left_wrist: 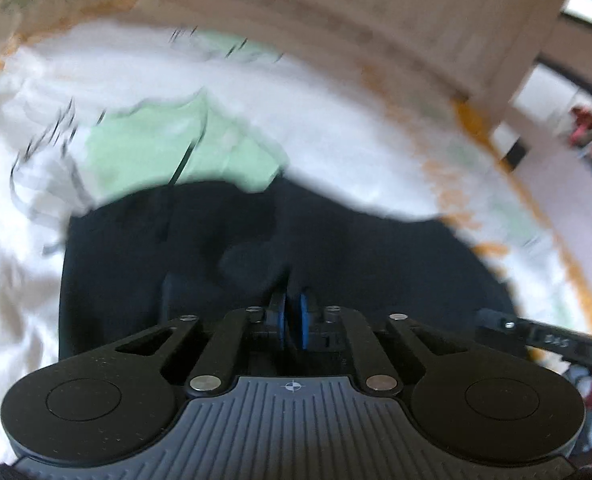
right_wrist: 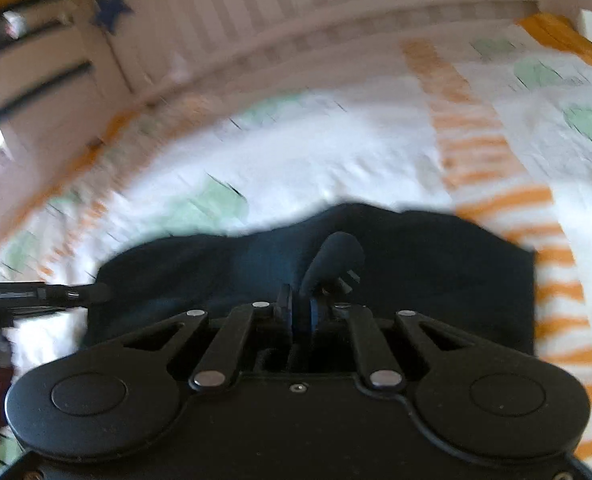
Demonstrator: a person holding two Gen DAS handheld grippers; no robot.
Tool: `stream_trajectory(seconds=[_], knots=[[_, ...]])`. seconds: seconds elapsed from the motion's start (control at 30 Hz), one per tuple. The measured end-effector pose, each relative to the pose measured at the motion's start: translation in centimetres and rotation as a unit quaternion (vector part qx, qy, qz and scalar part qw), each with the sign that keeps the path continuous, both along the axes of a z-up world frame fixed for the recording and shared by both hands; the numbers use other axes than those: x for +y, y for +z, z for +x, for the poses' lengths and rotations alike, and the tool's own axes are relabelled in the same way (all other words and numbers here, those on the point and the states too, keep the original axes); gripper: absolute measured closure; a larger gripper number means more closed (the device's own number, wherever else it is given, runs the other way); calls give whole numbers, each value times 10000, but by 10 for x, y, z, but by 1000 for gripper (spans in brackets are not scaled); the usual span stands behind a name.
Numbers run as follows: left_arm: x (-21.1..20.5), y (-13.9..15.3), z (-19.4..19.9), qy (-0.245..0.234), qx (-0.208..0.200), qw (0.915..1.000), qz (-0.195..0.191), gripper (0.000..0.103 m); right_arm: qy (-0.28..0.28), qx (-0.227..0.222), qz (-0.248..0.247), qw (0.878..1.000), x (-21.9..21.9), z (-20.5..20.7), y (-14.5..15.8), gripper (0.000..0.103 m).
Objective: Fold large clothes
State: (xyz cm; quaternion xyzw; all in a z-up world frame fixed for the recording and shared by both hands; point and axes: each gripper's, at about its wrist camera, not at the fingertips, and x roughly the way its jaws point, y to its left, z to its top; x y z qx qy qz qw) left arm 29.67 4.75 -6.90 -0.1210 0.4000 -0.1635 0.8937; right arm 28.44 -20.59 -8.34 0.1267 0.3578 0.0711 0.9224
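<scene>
A dark navy garment [left_wrist: 376, 264] lies spread on a bed sheet [left_wrist: 336, 128] printed in white, green and orange. My left gripper [left_wrist: 291, 312] sits low over the garment's near edge. Its blue pads [left_wrist: 304, 320] stand almost together, pinching a raised fold of the dark cloth. In the right wrist view the same garment [right_wrist: 436, 272] fills the middle. My right gripper [right_wrist: 300, 312] has its jaws narrow, with a bunched ridge of cloth rising from between them. Each gripper shows at the edge of the other's view: the right gripper [left_wrist: 544, 338] and the left gripper [right_wrist: 35, 292].
A pale slatted wooden rail [right_wrist: 336, 12] runs along the far side of the bed, with a blue star [right_wrist: 111, 10] on it. The orange striped band of the sheet [right_wrist: 496, 200] lies to the right. Both pictures are blurred.
</scene>
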Motion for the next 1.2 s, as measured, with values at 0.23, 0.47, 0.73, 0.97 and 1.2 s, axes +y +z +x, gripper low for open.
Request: stream_trajectory(seconds=[0.23,0.47,0.73,0.97,1.2], knots=[[1,8,-25,138,-496,9982,311,68,-274,-171,-129,9994,-5,-19,-3,44],[-36,38,-63,-167,-1413,9864,822,41,-102,-882,-550,9945,27,-48,26,29],[-71,-13,-61,-585,-941,9778,1776,38,506,-428,-1365,9884,70,-43,-6,24],[-65,-32,-71,-454,-1265,9752,1760,30,412,-583,-1392,9877,69,-48,-29,18],[-65,-35,-74,-408,-1346,9770,1601,28,404,-683,-1278,9886,68,-51,-32,14]])
